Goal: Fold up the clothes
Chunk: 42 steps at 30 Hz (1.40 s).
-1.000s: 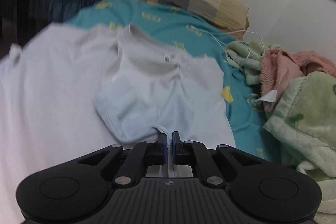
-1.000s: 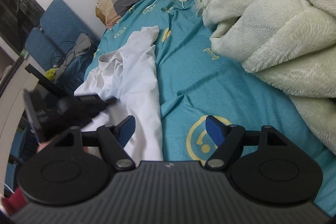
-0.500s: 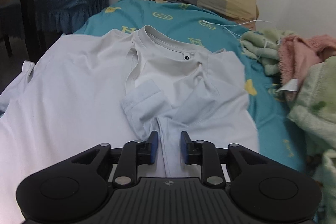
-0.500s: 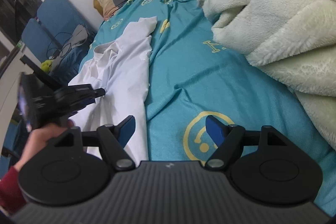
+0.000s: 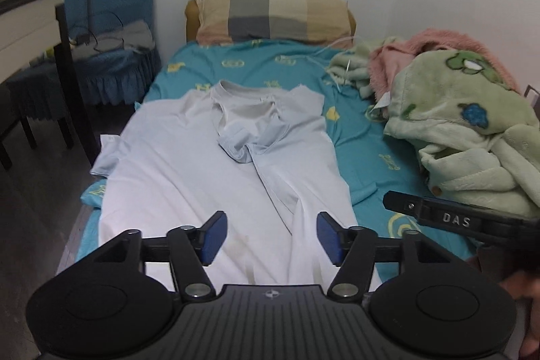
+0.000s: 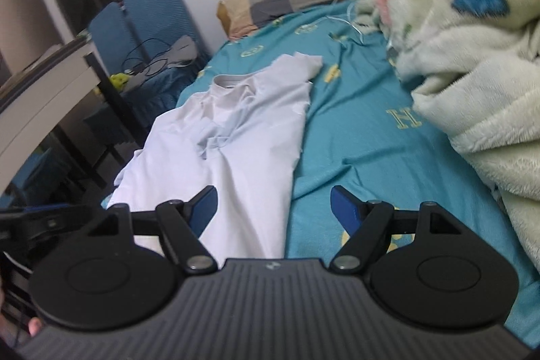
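My left gripper [image 5: 270,237] spread wide, nothing between pads, poised over lower part of white T-shirt [image 5: 189,171]. My right gripper [image 6: 273,208] equally wide, empty, straddling shirt's right edge and teal bedsheet [image 6: 364,137]. One shirt, flat on bed, right sleeve folded onto chest. One checked pillow [image 5: 270,14] at head. One green fleece blanket [image 5: 472,130] heaped right. Two blue chairs [image 5: 111,9] left.

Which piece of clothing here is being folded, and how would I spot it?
Start at the bed with the teal patterned sheet. The pale white T-shirt lies flat along its middle, collar toward the checked pillow. Unlike the fluffy green blanket beside it, it is thin and smooth.
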{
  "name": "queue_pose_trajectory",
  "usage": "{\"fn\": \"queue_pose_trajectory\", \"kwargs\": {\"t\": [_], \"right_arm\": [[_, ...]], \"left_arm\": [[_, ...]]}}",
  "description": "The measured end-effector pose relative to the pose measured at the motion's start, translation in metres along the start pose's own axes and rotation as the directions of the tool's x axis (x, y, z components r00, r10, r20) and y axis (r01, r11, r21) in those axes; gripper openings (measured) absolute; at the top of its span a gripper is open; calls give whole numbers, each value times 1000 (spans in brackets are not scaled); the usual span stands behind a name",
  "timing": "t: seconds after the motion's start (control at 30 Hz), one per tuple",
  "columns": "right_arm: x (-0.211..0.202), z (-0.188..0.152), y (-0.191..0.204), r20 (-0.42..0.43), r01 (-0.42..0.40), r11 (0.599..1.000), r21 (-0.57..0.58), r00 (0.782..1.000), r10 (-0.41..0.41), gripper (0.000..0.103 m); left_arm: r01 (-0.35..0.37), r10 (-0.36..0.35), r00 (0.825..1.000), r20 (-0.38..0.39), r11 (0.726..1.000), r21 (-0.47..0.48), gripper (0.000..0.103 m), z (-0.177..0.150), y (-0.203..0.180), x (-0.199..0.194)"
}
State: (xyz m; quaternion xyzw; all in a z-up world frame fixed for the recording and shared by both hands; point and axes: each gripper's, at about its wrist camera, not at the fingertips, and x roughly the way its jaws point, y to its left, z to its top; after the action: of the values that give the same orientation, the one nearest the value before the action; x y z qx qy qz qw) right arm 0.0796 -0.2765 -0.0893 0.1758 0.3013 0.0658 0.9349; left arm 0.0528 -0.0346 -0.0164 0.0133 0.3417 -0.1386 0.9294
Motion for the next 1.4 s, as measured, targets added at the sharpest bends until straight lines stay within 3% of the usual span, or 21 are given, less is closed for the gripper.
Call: {"fn": "queue_pose_trajectory", "kwargs": {"t": [0.07,0.1,0.47,0.6,0.7,0.9,1.03,1.23,1.4], "right_arm": [[-7,-2,6,11,2,1000,-19,1000,-2,76],[-10,-2,9,15,9,1000,-24,1000,-8,76],[-62,-18,40,77,8,997,-82,997,-2,82],[-54,-14,48,39,16,995,-95,999,-12,82],[-37,-4,64,-8,-11,992,-125,1000,10,82],[35,41,128,-95,-115,966,-231,991,95,81],[109,66,187,-186,-217,927,-308,969,165,76],[229,61,282,-288,-332,804,-493,935,209,73],[314,31,338,-381,-391,711,-584,906,186,71]], "left_arm": [[35,-35,999,35,999,12,100,-10,3,-11],[41,-42,998,42,999,20,103,-13,4,-14],[23,-26,997,74,999,31,103,-17,14,-31],[46,-41,992,116,998,-43,103,-6,38,-52],[21,-12,990,140,998,-57,103,3,58,-68],[-52,58,992,115,997,-48,103,2,102,-72],[-51,67,993,94,985,-163,103,-3,142,-59],[-81,103,994,47,936,-343,101,-11,201,-29],[-164,191,981,32,906,-390,101,-11,231,-14]]}}
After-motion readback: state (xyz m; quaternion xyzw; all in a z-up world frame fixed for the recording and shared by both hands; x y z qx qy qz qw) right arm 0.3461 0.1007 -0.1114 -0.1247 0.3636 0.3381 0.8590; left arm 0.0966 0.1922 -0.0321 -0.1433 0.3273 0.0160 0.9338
